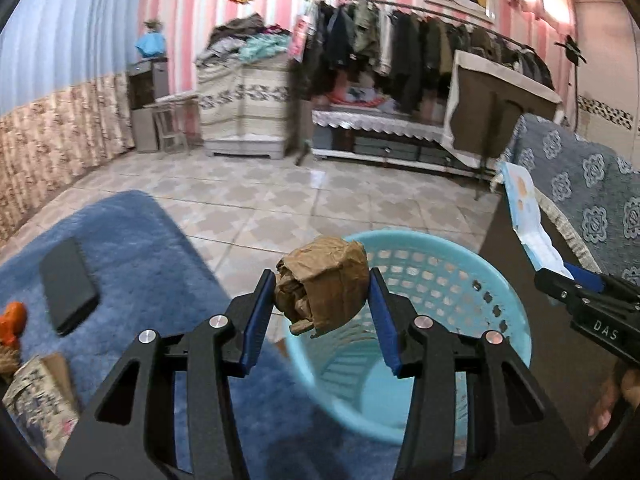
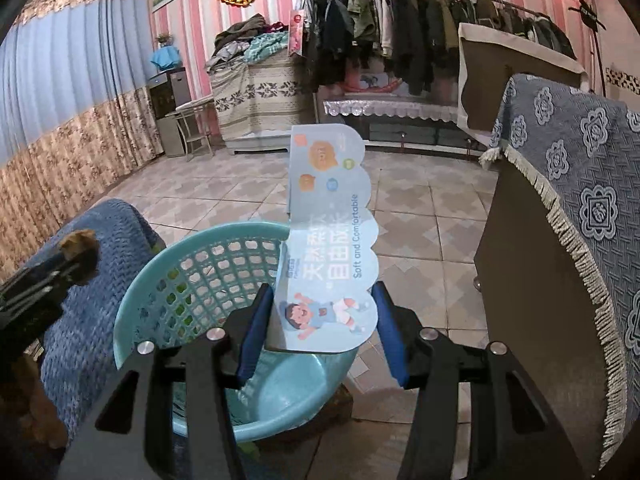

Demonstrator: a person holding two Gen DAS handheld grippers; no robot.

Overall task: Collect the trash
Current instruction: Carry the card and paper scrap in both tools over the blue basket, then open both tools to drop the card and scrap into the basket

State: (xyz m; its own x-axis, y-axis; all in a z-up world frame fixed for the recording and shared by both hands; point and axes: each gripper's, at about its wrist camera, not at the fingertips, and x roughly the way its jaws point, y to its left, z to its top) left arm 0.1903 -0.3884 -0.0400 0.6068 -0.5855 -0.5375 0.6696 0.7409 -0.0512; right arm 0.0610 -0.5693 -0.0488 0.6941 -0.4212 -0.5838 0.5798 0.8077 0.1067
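My left gripper [image 1: 322, 294] is shut on a crumpled brown paper ball [image 1: 322, 284], held over the near left rim of a light blue plastic basket [image 1: 500, 312] on the floor. My right gripper [image 2: 322, 316] is shut on a pale blue printed card [image 2: 332, 236] with a cartoon child and scalloped edge, which stands up above the basket's [image 2: 208, 276] right rim. In the left wrist view the right gripper [image 1: 560, 276] comes in from the right with the card [image 1: 528, 220]. In the right wrist view the left gripper [image 2: 72, 258] shows blurred at the left with the brown ball [image 2: 78, 240].
A blue rug [image 1: 132, 248] holds a black phone [image 1: 68, 284], an orange object [image 1: 14, 318] and a printed paper bag [image 1: 40, 396]. A sofa under a blue patterned cover [image 2: 580, 200] stands at the right. A clothes rack [image 1: 420, 36], a covered cabinet [image 1: 244, 92] and tiled floor [image 1: 280, 200] lie beyond.
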